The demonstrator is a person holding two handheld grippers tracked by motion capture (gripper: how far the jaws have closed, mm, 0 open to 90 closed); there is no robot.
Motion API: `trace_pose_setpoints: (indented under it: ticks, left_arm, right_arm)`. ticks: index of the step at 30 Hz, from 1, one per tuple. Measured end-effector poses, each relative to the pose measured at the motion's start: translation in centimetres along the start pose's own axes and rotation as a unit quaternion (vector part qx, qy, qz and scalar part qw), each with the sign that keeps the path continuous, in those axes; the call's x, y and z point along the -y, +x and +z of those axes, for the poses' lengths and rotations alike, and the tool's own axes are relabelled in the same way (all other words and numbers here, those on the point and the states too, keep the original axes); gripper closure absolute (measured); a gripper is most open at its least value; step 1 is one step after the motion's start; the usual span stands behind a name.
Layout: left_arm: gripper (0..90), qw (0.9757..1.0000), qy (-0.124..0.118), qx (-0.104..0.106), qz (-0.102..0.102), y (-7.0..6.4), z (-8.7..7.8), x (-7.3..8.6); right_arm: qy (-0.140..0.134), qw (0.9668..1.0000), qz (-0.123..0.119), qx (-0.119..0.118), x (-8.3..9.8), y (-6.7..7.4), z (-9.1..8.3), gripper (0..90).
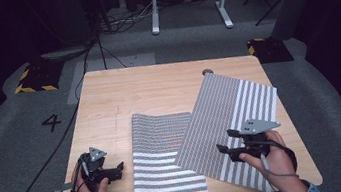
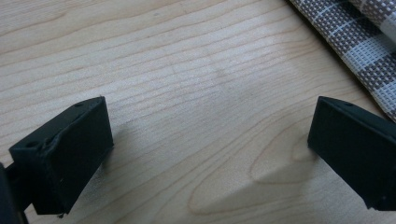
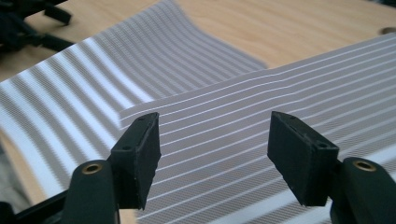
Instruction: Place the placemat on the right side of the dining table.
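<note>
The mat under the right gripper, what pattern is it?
Grey and white stripes on the mat, clearest in the high view.

We count two striped woven mats on one wooden surface [image 1: 108,99]: a left mat [image 1: 165,162] lying square to the near edge, and a right mat [image 1: 234,117] set at a slant. We also count two tongs, the left tongs [image 1: 118,169] and the right tongs [image 1: 225,141], one in each hand.
</note>
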State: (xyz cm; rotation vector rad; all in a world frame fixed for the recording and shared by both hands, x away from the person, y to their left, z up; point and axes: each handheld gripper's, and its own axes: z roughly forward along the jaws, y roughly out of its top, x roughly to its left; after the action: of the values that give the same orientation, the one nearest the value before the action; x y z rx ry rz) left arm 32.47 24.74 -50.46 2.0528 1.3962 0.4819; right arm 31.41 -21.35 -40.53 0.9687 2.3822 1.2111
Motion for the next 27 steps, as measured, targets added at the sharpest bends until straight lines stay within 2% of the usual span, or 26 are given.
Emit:
trace_pose_setpoints:
  ticks: [5,16,18,21,27]
  left_arm:
    - [0.1,1.0000,0.000,0.000,0.000,0.0,0.0,0.0]
    - [0.2,1.0000,0.000,0.000,0.000,0.0,0.0,0.0]
    - [0.1,1.0000,0.000,0.000,0.000,0.0,0.0,0.0]
    - [0.1,1.0000,0.000,0.000,0.000,0.0,0.0,0.0]
    - [0.1,1.0000,0.000,0.000,0.000,0.0,0.0,0.0]
  right_arm:
    - [0.019,0.9994,-0.016,-0.026,0.6,2.0,1.6,34.7]
    - [0.056,0.9965,-0.021,-0.059,2.3,4.8,5.2,33.6]
    - [0.066,0.9957,-0.023,-0.061,2.5,5.3,6.5,33.6]
    - [0.072,0.9953,-0.026,-0.058,2.6,5.6,7.3,33.3]
    - [0.093,0.9944,-0.033,-0.039,3.2,5.7,9.4,33.0]
